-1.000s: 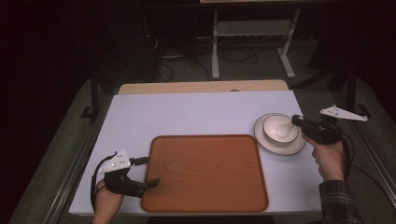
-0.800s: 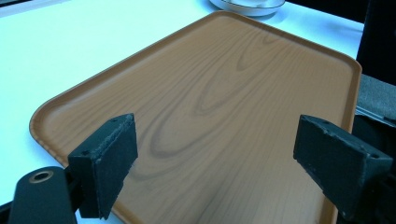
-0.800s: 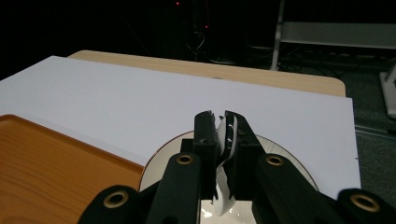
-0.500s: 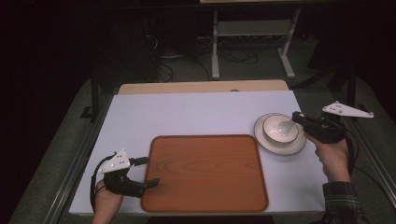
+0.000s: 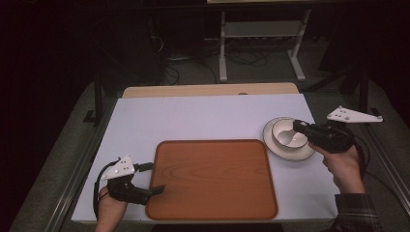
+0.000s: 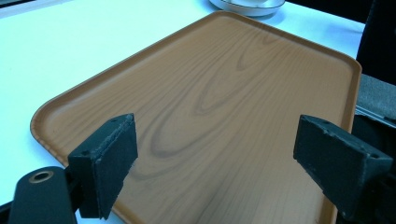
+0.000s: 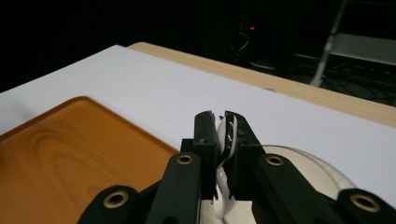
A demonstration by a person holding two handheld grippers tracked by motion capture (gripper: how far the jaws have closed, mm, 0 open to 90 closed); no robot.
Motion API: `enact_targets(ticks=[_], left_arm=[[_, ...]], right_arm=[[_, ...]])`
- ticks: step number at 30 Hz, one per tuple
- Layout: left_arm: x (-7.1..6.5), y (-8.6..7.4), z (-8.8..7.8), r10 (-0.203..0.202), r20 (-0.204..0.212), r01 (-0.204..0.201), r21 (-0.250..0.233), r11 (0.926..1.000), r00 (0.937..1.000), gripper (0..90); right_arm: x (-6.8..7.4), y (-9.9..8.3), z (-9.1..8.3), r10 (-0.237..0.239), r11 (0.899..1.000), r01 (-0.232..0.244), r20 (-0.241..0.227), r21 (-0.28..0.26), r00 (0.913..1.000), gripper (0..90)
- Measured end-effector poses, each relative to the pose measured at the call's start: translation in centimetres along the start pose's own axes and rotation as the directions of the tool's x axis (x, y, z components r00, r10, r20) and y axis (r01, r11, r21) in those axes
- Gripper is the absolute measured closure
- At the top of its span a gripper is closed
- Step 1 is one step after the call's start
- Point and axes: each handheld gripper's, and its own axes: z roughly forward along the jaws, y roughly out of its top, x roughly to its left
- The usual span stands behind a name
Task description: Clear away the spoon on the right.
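Observation:
A brown wood-grain tray (image 5: 212,181) lies at the middle front of the white table. At its front left corner my left gripper (image 5: 157,178) stands open, and its pads (image 6: 109,161) hover over the bare tray (image 6: 224,116) with nothing between them. A white bowl (image 5: 288,136) sits on a white saucer (image 5: 278,147) at the right. My right gripper (image 5: 296,126) is over the bowl's right side. It is shut (image 7: 223,135) on a thin white piece with dark marks that looks like a spoon (image 7: 227,133), hanging above the saucer (image 7: 308,168).
The white table cover (image 5: 193,118) has free room behind the tray, with a wooden strip (image 5: 208,90) along the far edge. A metal stand (image 5: 261,36) and cables are on the dark floor beyond. Table rails run down both sides.
My right hand has risen a little and drawn back toward the person, still shut on the thin white piece. The left gripper, tray and saucer have stayed put.

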Motion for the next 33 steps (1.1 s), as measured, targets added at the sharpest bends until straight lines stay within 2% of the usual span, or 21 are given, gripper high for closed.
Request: enact_targets(ticks=[5,9,21,27,33], left_arm=[[0.0,0.0,0.0,0.0,0.001,0.0,0.001,1.0,1.0,13.3],[0.0,0.0,0.0,0.004,0.0,-0.004,0.002,1.0,1.0,13.3],[0.0,0.0,-0.2,0.006,0.0,-0.006,-0.003,1.0,1.0,13.3],[0.0,0.0,-0.2,0.005,0.001,-0.005,-0.003,1.0,1.0,13.3],[0.0,0.0,-0.2,0.006,0.001,-0.006,-0.003,1.0,1.0,13.3]], right_arm=[[1.2,-0.3,0.0,-0.022,1.0,0.024,-0.062,0.021,0.9978,83.1],[2.1,-0.6,0.2,-0.023,0.999,0.026,-0.102,0.032,0.9945,83.1],[4.6,-0.9,1.7,-0.049,0.994,0.066,-0.181,0.086,0.9822,83.1],[5.5,-1.4,2.7,-0.061,0.988,0.09,-0.211,0.127,0.9755,83.1],[6.2,-2.1,3.7,-0.077,0.977,0.121,-0.235,0.177,0.9689,83.2]])
